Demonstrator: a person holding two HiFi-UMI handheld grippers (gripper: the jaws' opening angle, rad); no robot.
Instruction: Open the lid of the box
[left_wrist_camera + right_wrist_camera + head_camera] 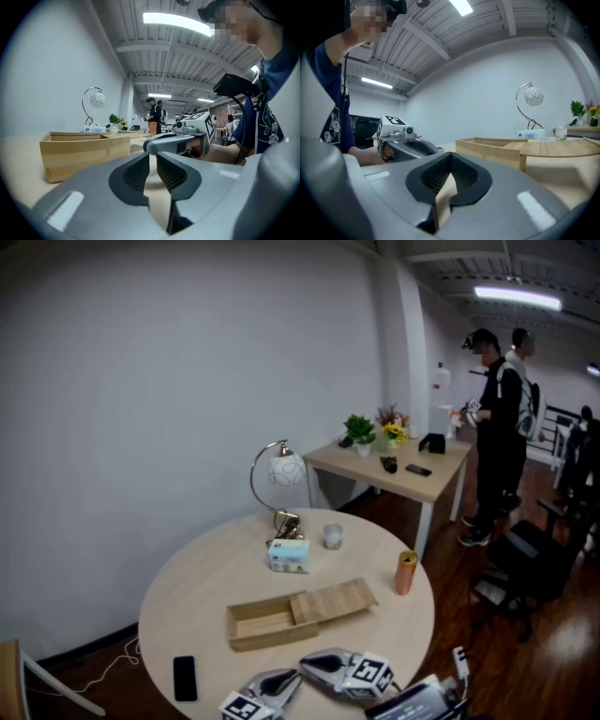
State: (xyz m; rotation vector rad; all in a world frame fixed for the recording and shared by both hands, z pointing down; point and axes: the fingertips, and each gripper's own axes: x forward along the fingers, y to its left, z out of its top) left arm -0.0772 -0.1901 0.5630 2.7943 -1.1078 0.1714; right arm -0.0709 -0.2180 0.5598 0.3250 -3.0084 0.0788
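The wooden box lies open on the round table, its flat lid resting off its right end. In the left gripper view the box is ahead to the left; in the right gripper view the box and lid are ahead to the right. Both grippers sit at the table's near edge, short of the box. My left gripper shows a narrow gap between its pads, with nothing in it. My right gripper is shut and empty.
A curved lamp, a small blue-white carton, a glass and an orange can stand beyond the box. A black phone lies near left. Behind are a rectangular table, two people and a chair.
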